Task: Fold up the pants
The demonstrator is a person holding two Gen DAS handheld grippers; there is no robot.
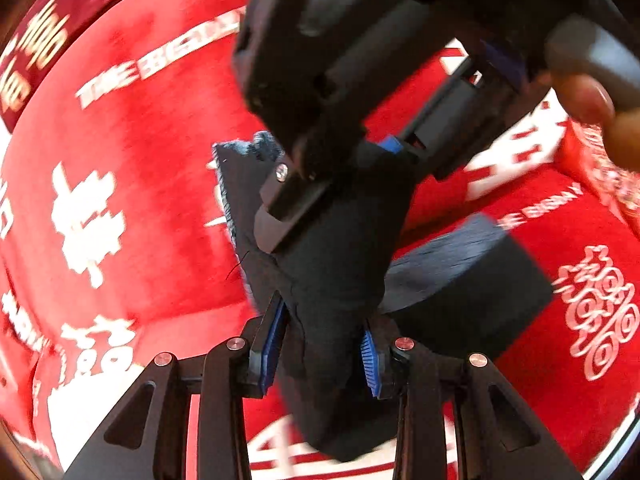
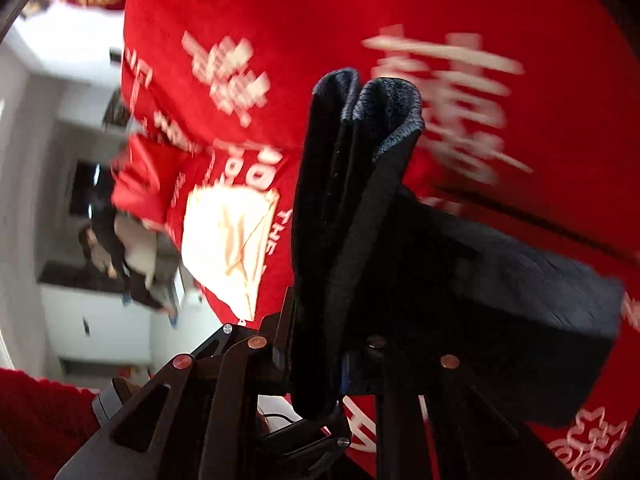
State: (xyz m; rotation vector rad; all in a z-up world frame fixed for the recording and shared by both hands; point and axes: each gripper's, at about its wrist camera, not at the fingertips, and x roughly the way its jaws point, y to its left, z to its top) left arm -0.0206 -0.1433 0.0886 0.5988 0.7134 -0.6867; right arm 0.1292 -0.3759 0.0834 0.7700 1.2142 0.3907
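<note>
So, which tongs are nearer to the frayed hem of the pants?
Right. The right tongs clamp the pants just beside the frayed hem; the left tongs grip the same fabric farther from it.

At the bottom centre of the frame the left tongs [image 1: 326,354] pinch a bunched fold of the dark pants [image 1: 336,264] between blue pads [image 1: 272,344]. The right tongs [image 1: 332,184] reach down from the upper right and clamp the same fabric higher up — over a red cloth [image 1: 140,168] with white lettering.
</note>
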